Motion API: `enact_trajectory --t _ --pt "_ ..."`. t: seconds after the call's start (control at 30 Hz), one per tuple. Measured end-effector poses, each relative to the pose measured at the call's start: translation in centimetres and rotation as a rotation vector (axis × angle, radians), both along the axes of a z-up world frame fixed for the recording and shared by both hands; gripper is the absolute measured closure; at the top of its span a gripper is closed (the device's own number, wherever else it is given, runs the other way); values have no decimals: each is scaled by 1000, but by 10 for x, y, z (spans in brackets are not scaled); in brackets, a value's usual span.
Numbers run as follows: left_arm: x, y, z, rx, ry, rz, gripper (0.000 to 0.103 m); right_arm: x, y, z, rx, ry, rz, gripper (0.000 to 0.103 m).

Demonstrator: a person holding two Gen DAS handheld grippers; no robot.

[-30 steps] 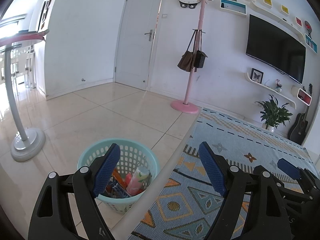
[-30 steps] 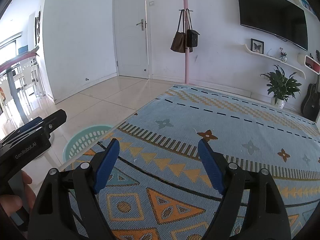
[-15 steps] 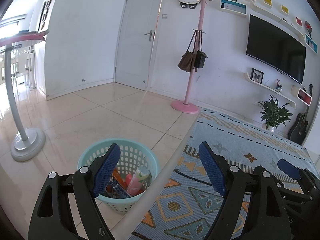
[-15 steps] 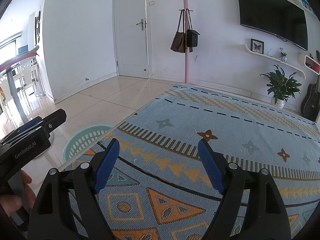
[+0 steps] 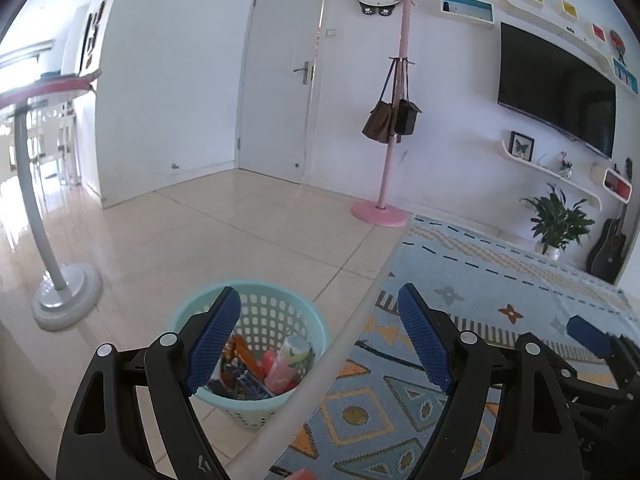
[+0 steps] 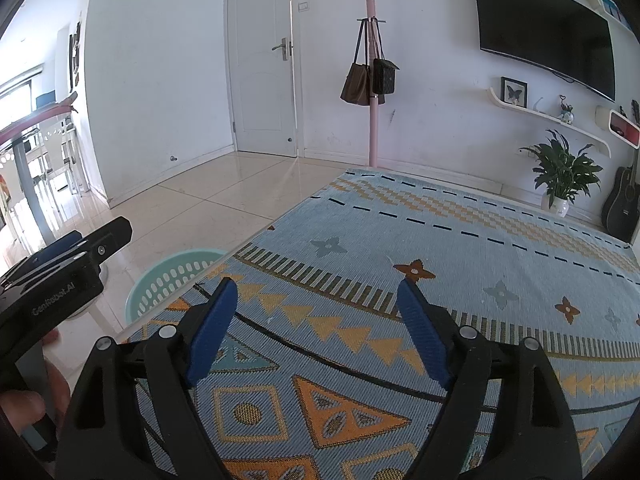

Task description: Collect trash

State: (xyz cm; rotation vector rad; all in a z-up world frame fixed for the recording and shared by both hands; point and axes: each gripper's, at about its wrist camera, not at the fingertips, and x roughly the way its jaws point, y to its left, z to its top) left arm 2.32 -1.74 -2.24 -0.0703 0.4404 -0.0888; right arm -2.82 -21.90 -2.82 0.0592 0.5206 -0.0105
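The left gripper (image 5: pixel 320 336) hangs with its blue pads spread wide and nothing between them. The right gripper (image 6: pixel 316 328) also stands wide, its jaws opening a little further at this moment, and holds nothing; only the patterned cloth shows between its pads.

Much is hidden. In the left wrist view the left finger covers the near left part of the basket (image 5: pixel 280 312), and the trash (image 5: pixel 272 364) inside it shows only in part: a pale tube-like pack with a pink lower end, something red beside it, and dark blue and orange wrappers whose shapes are hard to make out. What lies deeper in the basket cannot be seen. In the right wrist view the worktop (image 6: pixel 400 232) edge cuts off the basket, so only a curve of its rim and slotted wall shows. The right gripper appears in the left wrist view only as a blue pad tip and black frame at the lower right edge.

The basket is light teal plastic with rows of holes in its wall. It stands on the tiled floor (image 5: pixel 208 248) just beside the worktop, which carries a light blue cloth with orange triangles. A hand (image 6: pixel 24 408) shows blurred at the lower left edge of the right wrist view.
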Motion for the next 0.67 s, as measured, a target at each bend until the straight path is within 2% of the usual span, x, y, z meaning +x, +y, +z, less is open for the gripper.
enact_trajectory --t 0.1,0.13,0.3,0.67 --pt "-2 -5 3 33 -15 18 9 0 0 0 -1 -1 0 22" --pt "-3 -7 3 47 -23 21 7 0 0 0 0 0 1 22" --pt "-3 -12 5 79 -40 17 7 0 0 0 1 0 1 21" --pt "2 -4 -3 37 14 7 7 0 0 0 1 0 -1 20"
